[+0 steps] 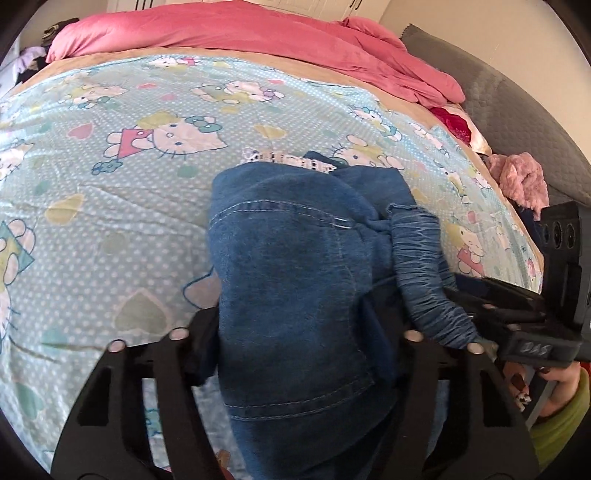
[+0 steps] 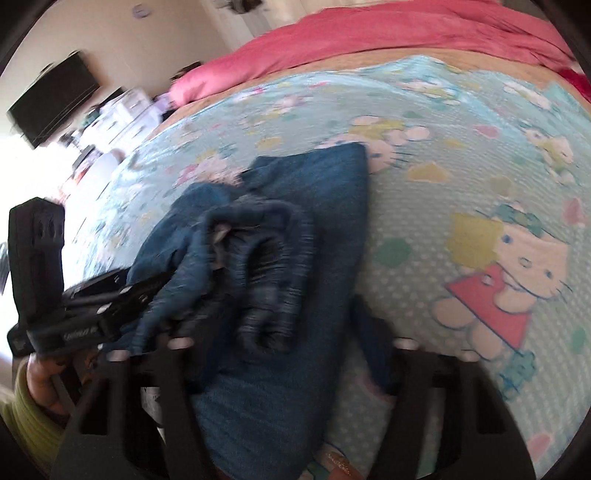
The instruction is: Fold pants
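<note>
Blue denim pants (image 1: pixel 295 266) lie bunched on a bed sheet printed with cartoon cats (image 1: pixel 110 155). The fabric drapes over my left gripper (image 1: pixel 295 354) and hides its fingertips; the cloth runs between its jaws. The gathered elastic waistband (image 1: pixel 424 273) stretches right to my right gripper (image 1: pixel 491 306), which is shut on it. In the right wrist view the pants (image 2: pixel 295 229) cover my right gripper (image 2: pixel 288 354), with the waistband (image 2: pixel 266 280) bunched over it. My left gripper (image 2: pixel 122 291) enters from the left, holding the denim.
A pink duvet (image 1: pixel 258 33) lies heaped at the far side of the bed. A grey padded headboard (image 1: pixel 517 110) and a pink fluffy cloth (image 1: pixel 521 177) are at the right. A wall television (image 2: pixel 51 99) and cluttered furniture stand far left.
</note>
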Demonstrator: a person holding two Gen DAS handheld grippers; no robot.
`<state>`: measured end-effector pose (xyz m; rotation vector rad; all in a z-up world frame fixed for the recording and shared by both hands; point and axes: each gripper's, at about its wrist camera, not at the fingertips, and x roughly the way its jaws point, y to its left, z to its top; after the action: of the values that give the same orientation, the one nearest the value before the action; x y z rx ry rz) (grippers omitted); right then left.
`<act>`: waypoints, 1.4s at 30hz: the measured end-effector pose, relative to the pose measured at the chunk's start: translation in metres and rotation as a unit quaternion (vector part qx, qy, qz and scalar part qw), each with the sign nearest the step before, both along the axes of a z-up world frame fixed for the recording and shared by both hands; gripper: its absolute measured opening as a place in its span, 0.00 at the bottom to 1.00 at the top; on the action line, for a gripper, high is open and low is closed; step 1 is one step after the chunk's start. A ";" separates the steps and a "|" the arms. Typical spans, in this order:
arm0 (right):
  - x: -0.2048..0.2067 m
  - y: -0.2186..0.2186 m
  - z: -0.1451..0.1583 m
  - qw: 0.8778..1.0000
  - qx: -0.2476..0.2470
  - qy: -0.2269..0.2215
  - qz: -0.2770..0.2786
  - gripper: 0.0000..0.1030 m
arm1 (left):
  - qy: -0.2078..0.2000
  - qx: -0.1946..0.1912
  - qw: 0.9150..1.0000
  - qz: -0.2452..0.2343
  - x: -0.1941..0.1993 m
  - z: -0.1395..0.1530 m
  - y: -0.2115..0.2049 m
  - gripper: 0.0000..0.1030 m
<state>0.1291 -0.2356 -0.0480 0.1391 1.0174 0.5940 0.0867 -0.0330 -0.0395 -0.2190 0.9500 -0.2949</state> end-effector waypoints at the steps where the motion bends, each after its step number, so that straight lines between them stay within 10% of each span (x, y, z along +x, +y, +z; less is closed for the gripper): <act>1: -0.003 0.004 0.001 1.000 0.001 -0.012 0.010 0.31 | -0.002 -0.003 1.000 0.001 -0.001 0.001 -0.001 0.43; 15: 0.013 0.035 0.050 0.991 -0.026 -0.116 0.055 0.21 | -0.042 -0.021 0.999 0.014 0.014 0.037 0.007 0.29; 31: 0.070 0.058 0.033 0.992 -0.052 -0.105 0.040 0.21 | -0.050 -0.015 0.998 0.044 0.064 0.037 0.024 0.30; 42: 0.072 0.038 0.006 0.995 -0.067 -0.072 -0.012 0.47 | -0.029 -0.013 0.998 0.057 0.063 0.014 0.035 0.45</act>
<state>0.2008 -0.1980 -0.0423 -0.0101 0.9114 0.5045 0.1500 0.0019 -0.0259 -0.2851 0.8735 -0.2077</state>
